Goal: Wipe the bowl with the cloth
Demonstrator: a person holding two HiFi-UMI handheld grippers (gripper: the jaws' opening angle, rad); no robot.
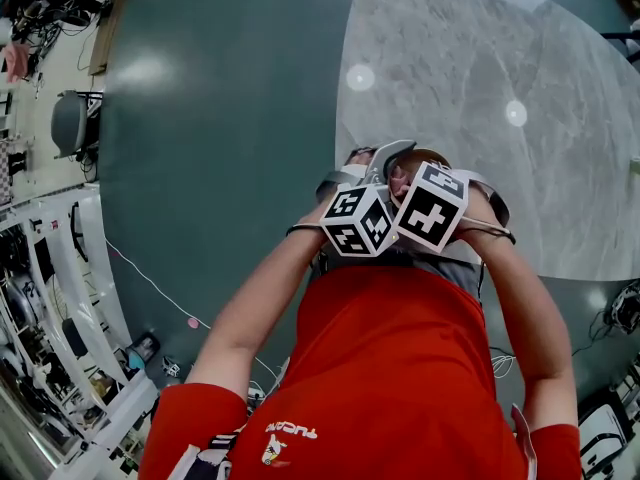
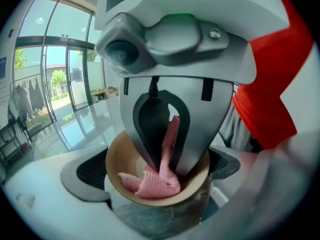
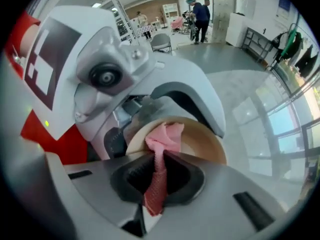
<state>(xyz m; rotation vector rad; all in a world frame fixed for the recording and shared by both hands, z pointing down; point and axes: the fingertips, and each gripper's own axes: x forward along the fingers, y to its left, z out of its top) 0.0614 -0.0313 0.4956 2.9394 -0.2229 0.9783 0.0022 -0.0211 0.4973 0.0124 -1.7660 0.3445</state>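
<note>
A tan bowl (image 2: 120,159) sits between the two jaws of my left gripper (image 2: 155,176), which is shut on its sides and holds it up in front of a red shirt. A pink cloth (image 2: 155,184) lies bunched inside the bowl. My right gripper (image 3: 157,184) points steeply down into the bowl (image 3: 200,144), shut on a strip of the cloth (image 3: 165,134) that runs up between its pads. In the head view both marker cubes sit side by side, left (image 1: 358,220) and right (image 1: 432,206), and hide most of the bowl.
Below lie a teal floor (image 1: 230,118) and a pale marbled surface (image 1: 480,98). Shelving (image 1: 60,298) and a chair (image 1: 70,123) stand at the left. Two people (image 3: 200,14) stand far off, and glass doors (image 2: 55,84) fill one wall.
</note>
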